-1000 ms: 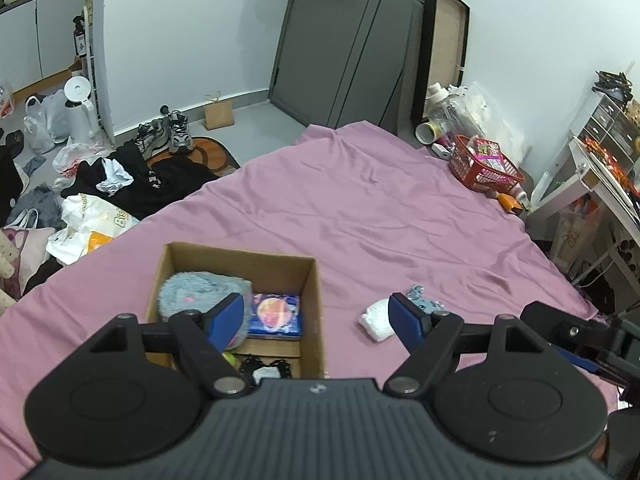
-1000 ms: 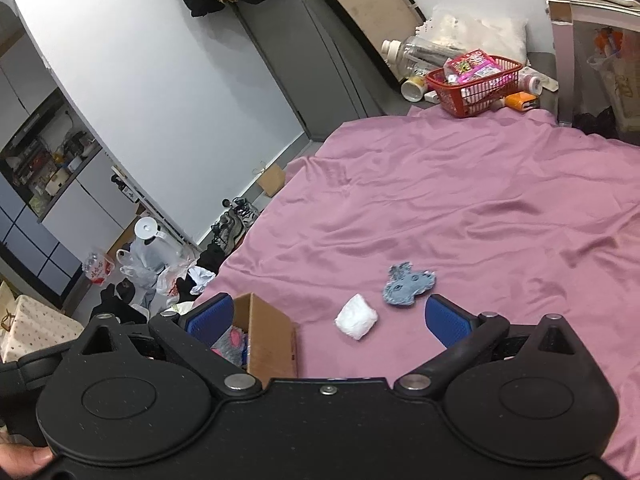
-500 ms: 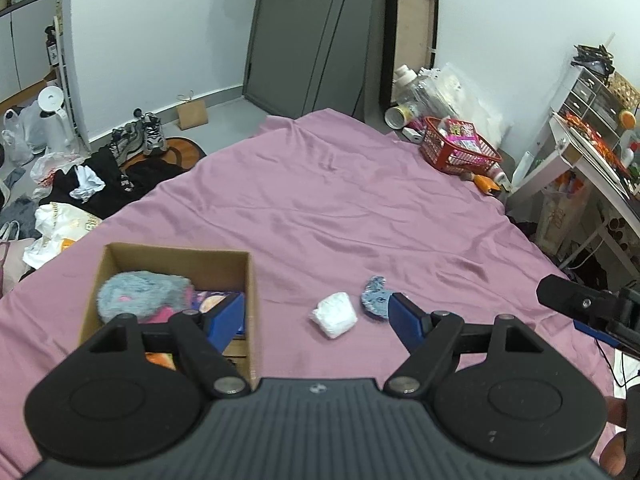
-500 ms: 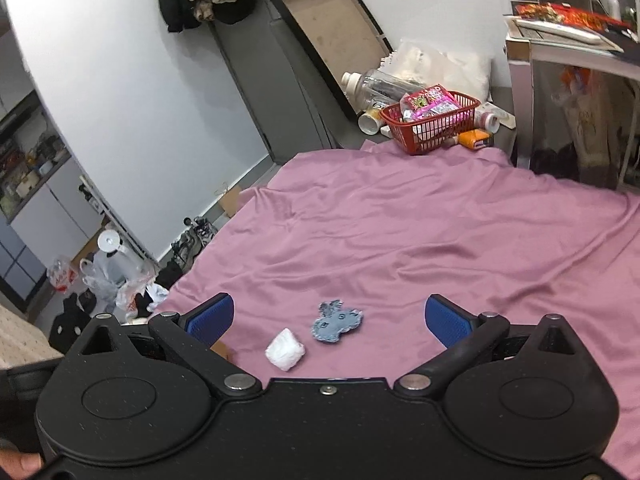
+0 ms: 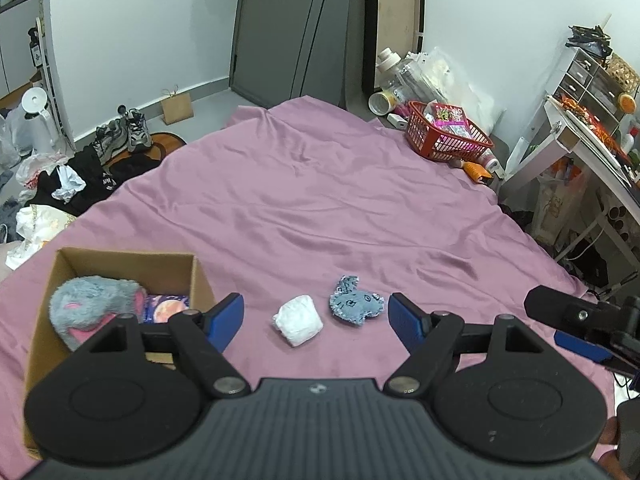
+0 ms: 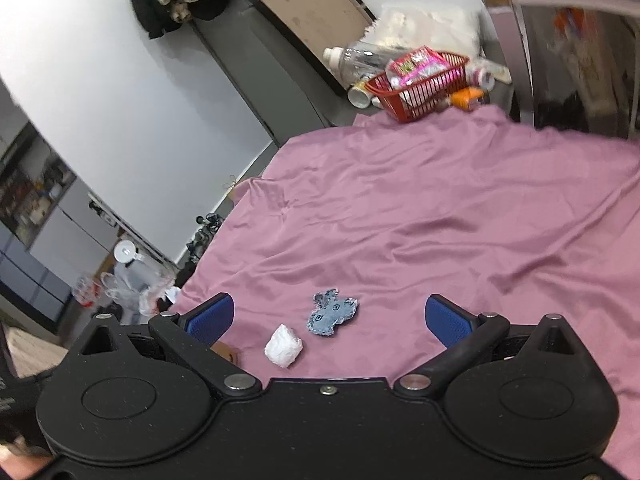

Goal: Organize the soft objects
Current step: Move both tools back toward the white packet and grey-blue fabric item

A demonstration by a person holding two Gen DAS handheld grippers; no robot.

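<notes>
Hovering low in frame with jaws wide and empty, both grippers, left (image 5: 315,310) and right (image 6: 328,316), frame the wad (image 5: 298,320) and patch (image 5: 356,306) on the bed (image 5: 320,208), probably bound for the box (image 5: 120,258) at lower left.

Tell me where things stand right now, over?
Left gripper and right gripper open, empty. White bundle and blue denim toy loose on pink sheet, outside cardboard box. Path clear.

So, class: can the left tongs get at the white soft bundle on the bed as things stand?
Probably yes. The left tongs are open, the white bundle lies on the bedsheet between them, apart from the denim toy, with nothing covering it.
</notes>
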